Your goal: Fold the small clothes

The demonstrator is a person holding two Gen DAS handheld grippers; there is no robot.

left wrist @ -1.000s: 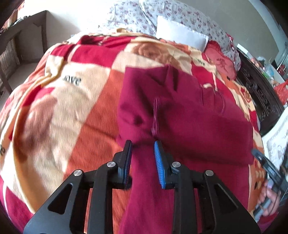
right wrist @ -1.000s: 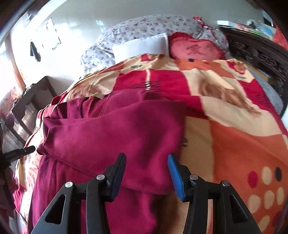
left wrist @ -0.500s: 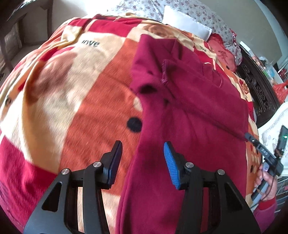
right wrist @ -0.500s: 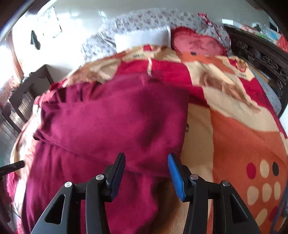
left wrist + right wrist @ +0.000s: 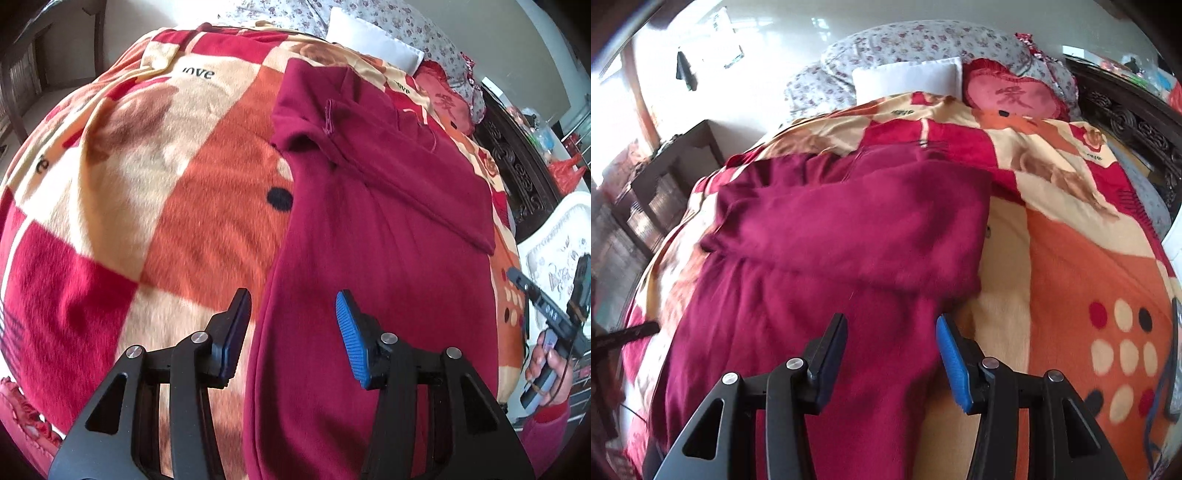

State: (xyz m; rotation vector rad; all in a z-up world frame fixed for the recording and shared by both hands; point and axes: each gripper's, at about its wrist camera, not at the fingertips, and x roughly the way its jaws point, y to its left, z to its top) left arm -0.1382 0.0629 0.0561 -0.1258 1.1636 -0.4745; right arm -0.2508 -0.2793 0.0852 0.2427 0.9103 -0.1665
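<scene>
Left wrist view: the garment (image 5: 373, 266) lies flat on the blanket (image 5: 184, 192), its upper part already folded across.
Left hand-held gripper (image 5: 293, 332): jaws apart, empty, hovering over the garment's left edge.
Right hand-held gripper (image 5: 892, 360): jaws apart, empty, above the garment's (image 5: 827, 258) right edge, just below the folded flap.
Step in hand: likely reaching for the lower section.
Doing it well: pinch both side edges level with each other, grab only the garment and no blanket, lift evenly, and lay the lower part squarely over the flap.
</scene>
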